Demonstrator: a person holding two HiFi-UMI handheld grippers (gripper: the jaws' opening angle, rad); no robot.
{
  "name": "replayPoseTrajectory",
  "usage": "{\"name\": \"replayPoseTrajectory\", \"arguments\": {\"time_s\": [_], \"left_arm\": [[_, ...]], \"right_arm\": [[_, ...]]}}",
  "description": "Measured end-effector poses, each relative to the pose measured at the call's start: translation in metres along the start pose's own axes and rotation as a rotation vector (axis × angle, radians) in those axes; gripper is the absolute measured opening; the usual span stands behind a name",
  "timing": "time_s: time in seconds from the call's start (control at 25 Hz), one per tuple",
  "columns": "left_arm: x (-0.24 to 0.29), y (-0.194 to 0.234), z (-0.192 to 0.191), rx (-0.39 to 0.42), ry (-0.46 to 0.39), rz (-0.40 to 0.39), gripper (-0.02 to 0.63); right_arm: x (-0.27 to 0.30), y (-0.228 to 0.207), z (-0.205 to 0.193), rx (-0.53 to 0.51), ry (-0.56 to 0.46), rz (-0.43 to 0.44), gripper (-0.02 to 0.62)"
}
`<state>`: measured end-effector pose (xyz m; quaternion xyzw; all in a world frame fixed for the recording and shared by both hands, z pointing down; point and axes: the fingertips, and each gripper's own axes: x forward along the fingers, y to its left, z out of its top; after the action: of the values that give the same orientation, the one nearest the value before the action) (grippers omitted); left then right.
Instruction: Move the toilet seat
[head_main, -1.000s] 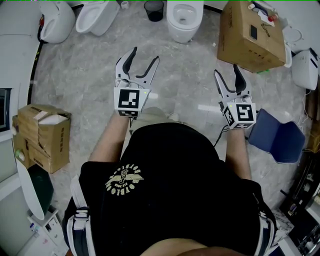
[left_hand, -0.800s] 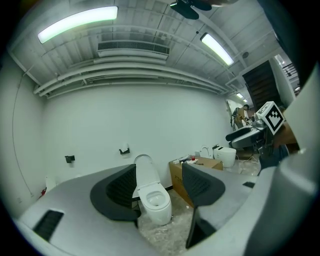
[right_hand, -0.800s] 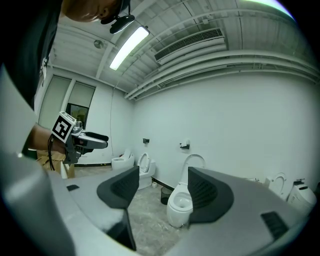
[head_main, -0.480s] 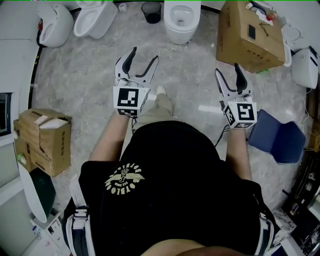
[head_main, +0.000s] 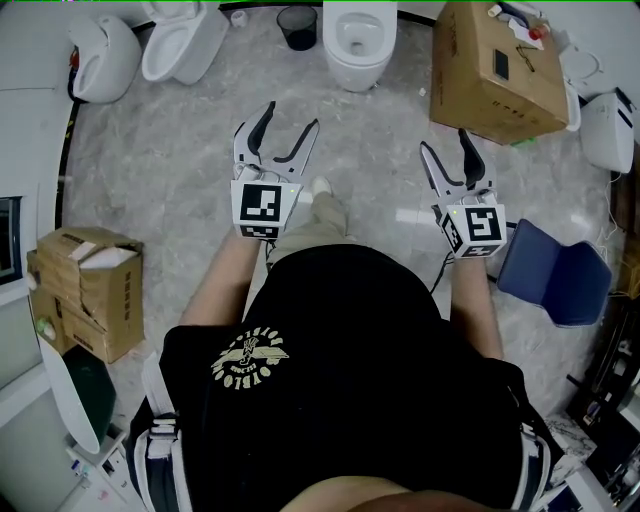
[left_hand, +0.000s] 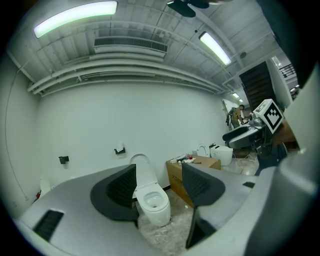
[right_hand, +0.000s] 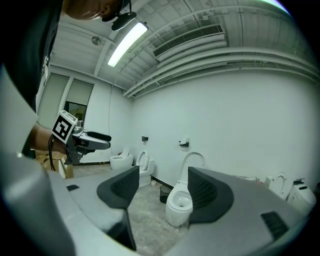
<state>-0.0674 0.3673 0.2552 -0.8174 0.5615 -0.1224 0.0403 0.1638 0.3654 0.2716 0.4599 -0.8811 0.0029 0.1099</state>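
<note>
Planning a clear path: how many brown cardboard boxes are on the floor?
2: a large closed brown cardboard box far ahead on the right, and an open-topped brown cardboard box near the left wall. The person's body may hide others.

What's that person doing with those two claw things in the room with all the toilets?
A person stands facing a white toilet, holding the left gripper and the right gripper out in front. Both grippers are open and empty, well short of the toilet. Its lid stands upright. Nothing has been touched yet.
</note>
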Motion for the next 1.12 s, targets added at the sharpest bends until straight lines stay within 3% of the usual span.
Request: {"name": "replayPoseTrajectory", "arguments": {"time_s": [0.64,1.12], "left_arm": [[0.065,0.043,-0.009,-0.008,0.016,-0.037,0.304],[0.119,0.095,-0.031,-0.034,0.046,0.006,0.304]], "right_arm": [[0.082,-0.017,0.016,-0.009,0.026,0.015,0.291],[0.177,-0.020,0.022,-0.018,0.056,0.101,0.291]]}}
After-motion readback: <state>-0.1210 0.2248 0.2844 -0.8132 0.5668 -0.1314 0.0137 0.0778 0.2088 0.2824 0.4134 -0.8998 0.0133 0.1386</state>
